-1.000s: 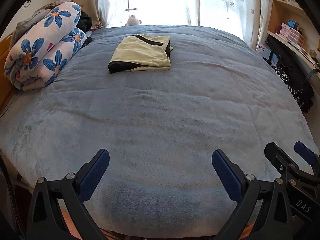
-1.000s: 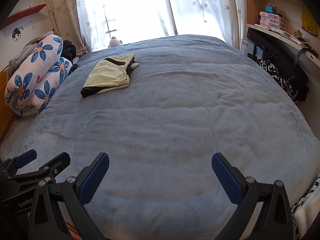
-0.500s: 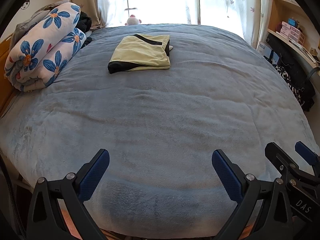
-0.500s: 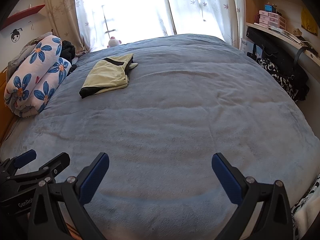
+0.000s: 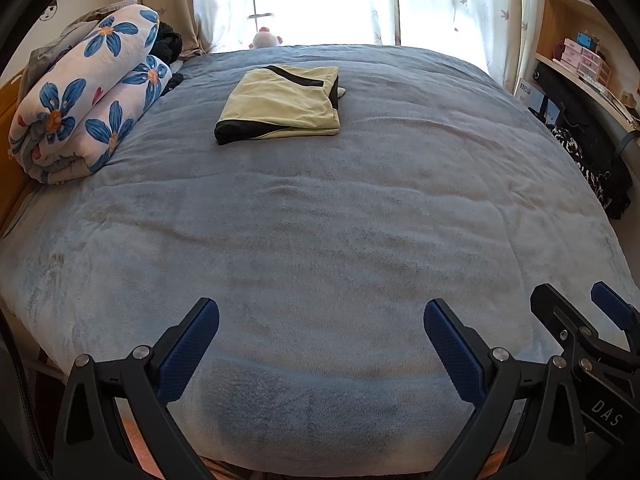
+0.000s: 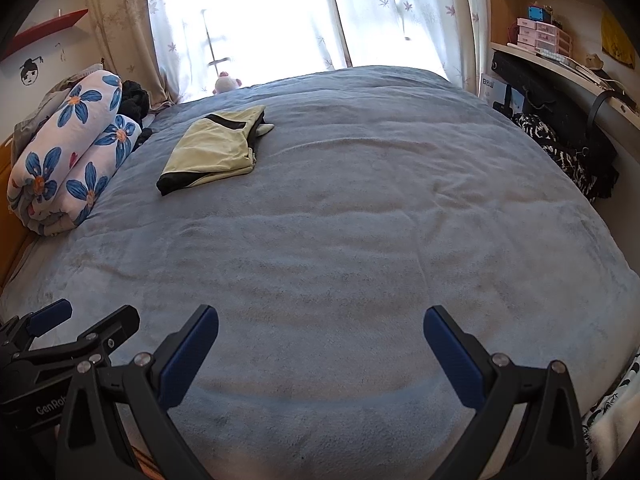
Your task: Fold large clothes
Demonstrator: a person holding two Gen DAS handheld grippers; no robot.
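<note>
A pale yellow garment with black trim [image 5: 282,104] lies folded into a flat rectangle on the far side of the blue blanket [image 5: 320,220]; the right wrist view shows the same garment [image 6: 216,148] at the far left. My left gripper [image 5: 320,320] hovers open over the near edge of the bed, nothing between its blue pads. My right gripper [image 6: 320,320] is open too and empty, held beside the left one. Each gripper shows in the other's view: the right gripper [image 5: 580,316] at the lower right, the left gripper [image 6: 84,318] at the lower left.
A rolled quilt with blue flowers [image 5: 84,92] rests along the bed's left edge. A small plush toy [image 5: 264,40] sits by the curtained window. Shelves with boxes [image 6: 540,40] and dark bags [image 6: 560,140] line the right side of the bed.
Both views have crept slightly; the garment sits a touch higher in the frames. Both grippers stay open and empty.
</note>
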